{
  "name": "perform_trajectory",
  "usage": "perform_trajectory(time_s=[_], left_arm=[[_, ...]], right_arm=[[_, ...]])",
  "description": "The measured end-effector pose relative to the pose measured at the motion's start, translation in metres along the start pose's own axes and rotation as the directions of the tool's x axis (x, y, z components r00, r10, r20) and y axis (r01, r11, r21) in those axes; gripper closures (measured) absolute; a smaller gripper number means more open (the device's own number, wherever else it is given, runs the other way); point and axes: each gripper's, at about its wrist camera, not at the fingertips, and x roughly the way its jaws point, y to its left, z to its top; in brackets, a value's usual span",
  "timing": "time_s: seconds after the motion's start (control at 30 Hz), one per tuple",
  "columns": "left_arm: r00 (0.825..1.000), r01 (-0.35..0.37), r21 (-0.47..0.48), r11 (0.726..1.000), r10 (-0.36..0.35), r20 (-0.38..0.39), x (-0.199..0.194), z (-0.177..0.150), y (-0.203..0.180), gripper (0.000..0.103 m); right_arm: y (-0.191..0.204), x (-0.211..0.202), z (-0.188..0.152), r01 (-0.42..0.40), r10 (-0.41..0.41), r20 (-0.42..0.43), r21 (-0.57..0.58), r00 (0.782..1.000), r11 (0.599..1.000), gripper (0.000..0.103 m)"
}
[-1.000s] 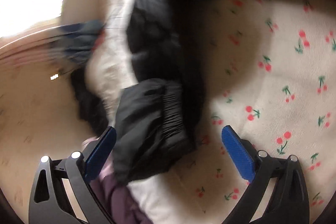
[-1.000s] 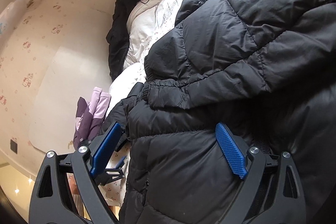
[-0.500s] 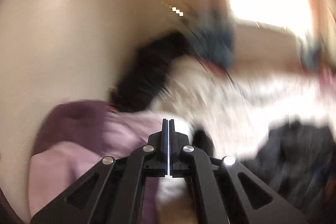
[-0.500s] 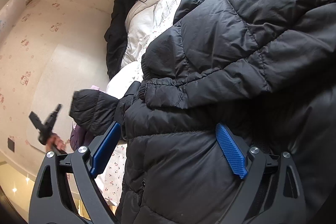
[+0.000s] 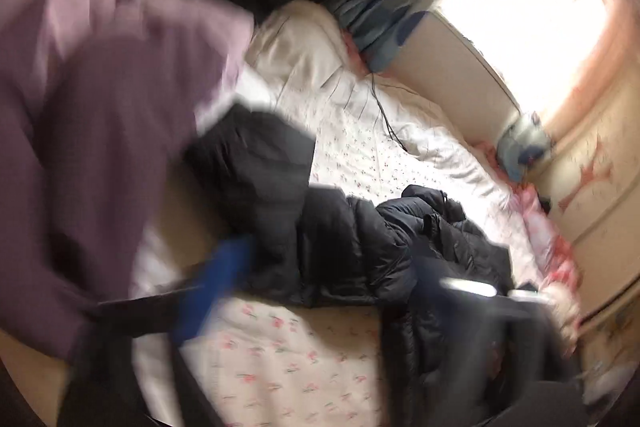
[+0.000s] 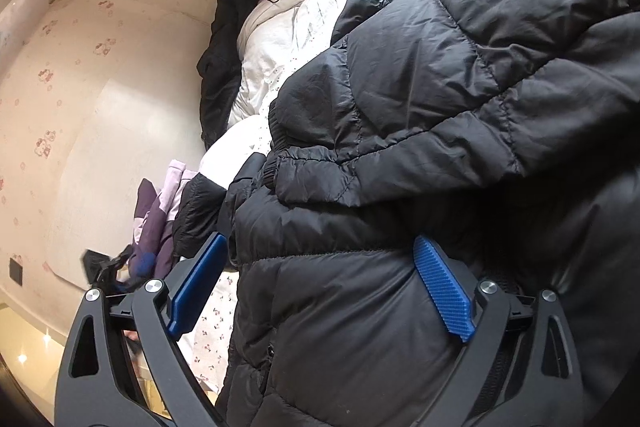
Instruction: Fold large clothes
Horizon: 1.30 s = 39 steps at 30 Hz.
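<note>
Black puffer jacket [image 6: 460, 131] lies on the bed [image 5: 360, 131]; right gripper [image 6: 320, 287] straddles it, wide open; left gripper [image 5: 328, 291] opening, empty.

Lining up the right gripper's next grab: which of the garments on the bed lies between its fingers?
The black puffer jacket, quilted and spread across the bed. The purple garment and the other black garment lie off against the wall.

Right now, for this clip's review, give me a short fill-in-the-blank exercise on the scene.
1. The puffer jacket is coloured ____.
2. The right gripper has its jaws ____ over the jacket.
3. The bedsheet is printed with small ____.
4. The garment blurred close to the left camera is ____.

Missing: black; open; cherries; purple
</note>
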Motion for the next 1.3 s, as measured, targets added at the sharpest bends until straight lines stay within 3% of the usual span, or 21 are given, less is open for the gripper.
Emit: perform_trajectory(time_s=[0.17,0.3,0.4,0.5,0.6,0.63,0.67,0.7,0.73,0.8,0.83,0.9,0.93,0.97,1.03,1.13,1.23,1.3], left_arm=[[0.999,-0.031,-0.232,0.972,0.038,0.024,0.041,-0.008,0.023,0.01],[0.994,-0.04,-0.274,0.961,0.065,0.084,0.035,-0.014,0.022,0.008],[0.993,-0.054,-0.307,0.95,0.084,0.087,0.033,-0.009,0.031,0.007],[0.995,-0.063,-0.328,0.943,0.086,0.056,0.058,0.004,0.031,0.007],[0.985,-0.121,-0.369,0.922,0.158,0.072,0.083,0.015,0.038,0.007],[0.98,-0.129,-0.375,0.918,0.177,0.096,0.087,0.019,0.038,0.015],[0.979,-0.106,-0.372,0.922,0.162,0.123,0.09,0.022,0.038,0.025],[0.981,-0.081,-0.36,0.929,0.138,0.137,0.091,0.026,0.034,0.068],[0.986,-0.064,-0.316,0.946,0.109,0.124,0.095,0.034,0.023,0.091],[0.979,-0.099,-0.196,0.976,0.131,0.153,0.09,0.041,-0.004,0.096],[0.973,-0.133,-0.08,0.988,0.145,0.178,0.083,0.047,-0.03,0.098],[0.962,-0.154,0.076,0.985,0.132,0.24,0.064,0.054,-0.067,0.098],[0.948,-0.177,0.17,0.97,0.121,0.295,0.046,0.063,-0.092,0.098],[0.939,-0.188,0.203,0.961,0.116,0.322,0.034,0.069,-0.103,0.098],[0.921,-0.197,0.229,0.953,0.1,0.376,0.003,0.092,-0.117,0.098],[0.894,-0.215,0.181,0.96,0.118,0.433,-0.038,0.128,-0.106,0.098],[0.871,-0.273,0.104,0.957,0.2,0.448,-0.064,0.144,-0.072,0.098],[0.867,-0.334,0.07,0.94,0.277,0.415,-0.062,0.143,-0.047,0.098]], right_arm=[[-0.002,0.0,0.001,-0.016,0.016,0.002,0.017,1.0,1.0,0.012],[-0.004,0.0,0.002,-0.02,0.02,0.001,0.027,1.0,0.999,0.011],[-0.002,0.001,0.002,-0.014,0.014,0.003,0.019,1.0,1.0,0.01],[0.0,0.001,0.002,-0.011,0.011,0.004,0.013,1.0,1.0,0.01],[0.0,0.001,0.002,-0.018,0.018,0.007,0.022,1.0,1.0,0.01],[0.0,0.001,0.002,-0.018,0.018,0.007,0.023,1.0,1.0,0.01],[0.0,0.001,0.002,-0.017,0.017,0.007,0.023,1.0,1.0,0.01],[0.0,0.001,0.002,-0.016,0.016,0.007,0.022,1.0,1.0,0.01],[0.0,0.001,0.002,-0.017,0.016,0.007,0.022,1.0,1.0,0.009],[0.0,0.001,0.002,-0.017,0.017,0.006,0.023,1.0,1.0,0.009],[0.0,0.001,0.001,-0.016,0.016,0.007,0.022,1.0,1.0,0.009],[0.0,0.001,0.001,-0.014,0.014,0.007,0.02,1.0,1.0,0.009],[0.001,0.001,0.001,-0.012,0.012,0.006,0.017,1.0,1.0,0.009],[0.001,0.001,0.0,-0.008,0.008,0.007,0.014,1.0,1.0,0.009],[0.004,0.002,0.0,0.001,-0.001,0.007,0.006,1.0,1.0,0.009],[0.007,0.004,-0.002,0.027,-0.027,0.003,-0.019,1.0,0.999,0.009],[0.015,0.008,-0.005,0.069,-0.07,-0.005,-0.06,0.998,0.996,0.009],[0.024,0.014,-0.009,0.112,-0.115,-0.021,-0.113,0.993,0.987,0.008]])
